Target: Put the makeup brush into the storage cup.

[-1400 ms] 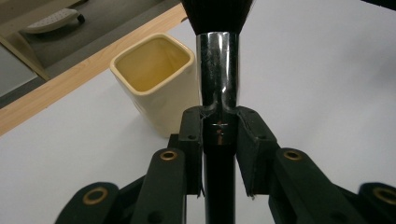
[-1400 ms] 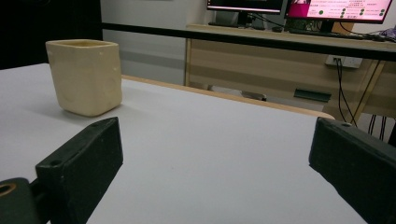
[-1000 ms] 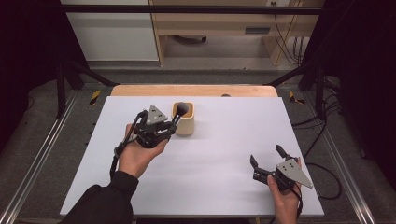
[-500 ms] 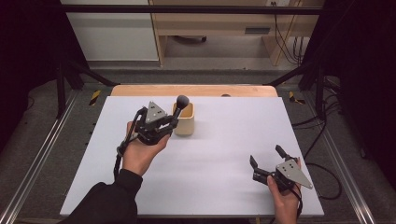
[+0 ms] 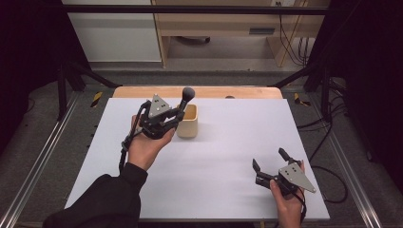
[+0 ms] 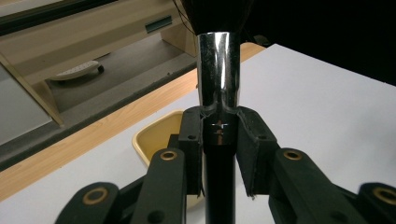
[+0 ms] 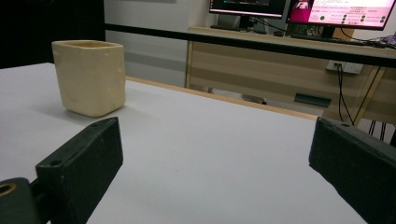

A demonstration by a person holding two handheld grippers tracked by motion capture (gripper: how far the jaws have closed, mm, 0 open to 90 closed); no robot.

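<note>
A: Makeup brush, dark head up, clamped by the left gripper above the cream cup, toward the table's far edge, left of centre.

B: And the right gripper?

A: Spread wide, gripping nothing, near the table's near right corner.

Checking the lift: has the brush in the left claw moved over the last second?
Yes. The brush has risen up out of the cream cup, which stayed put.
</note>
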